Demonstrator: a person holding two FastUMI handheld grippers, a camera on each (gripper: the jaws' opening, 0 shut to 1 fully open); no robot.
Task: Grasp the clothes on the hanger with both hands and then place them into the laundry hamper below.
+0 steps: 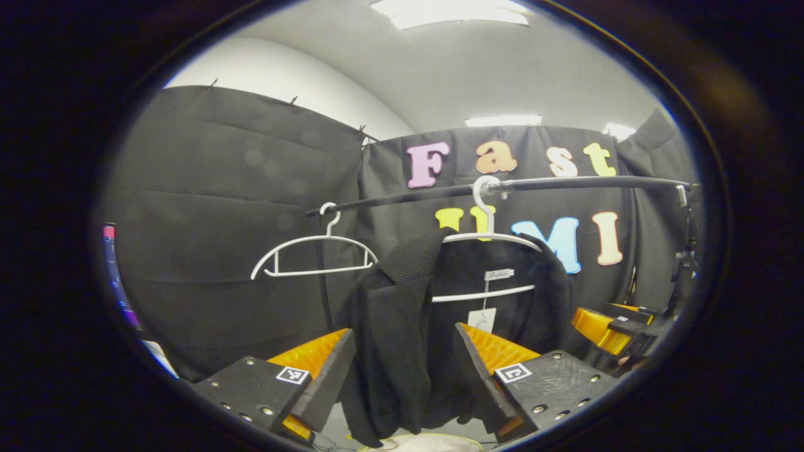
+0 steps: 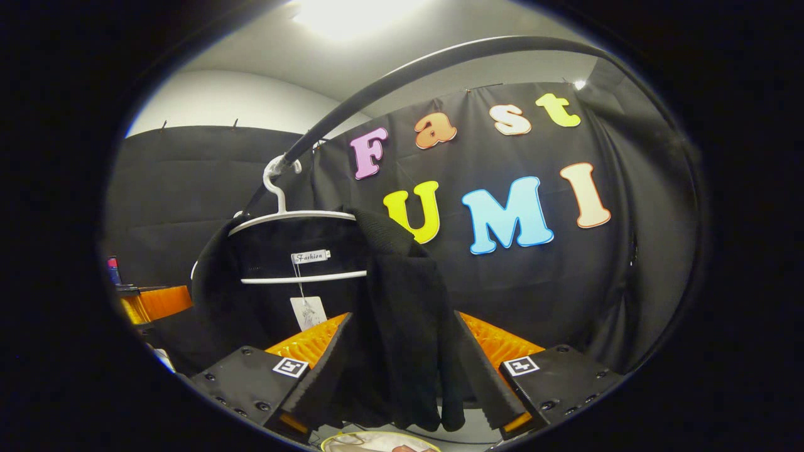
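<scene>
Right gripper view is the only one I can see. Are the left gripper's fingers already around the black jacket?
Observer: Yes. In the left gripper view the left gripper has its fingers wide apart, and a hanging fold of the black jacket lies between them.
Operator: Is anything else hanging on the rod?
Observer: Yes. An empty white hanger hangs on the rod, beside the jacket's hanger.
</scene>
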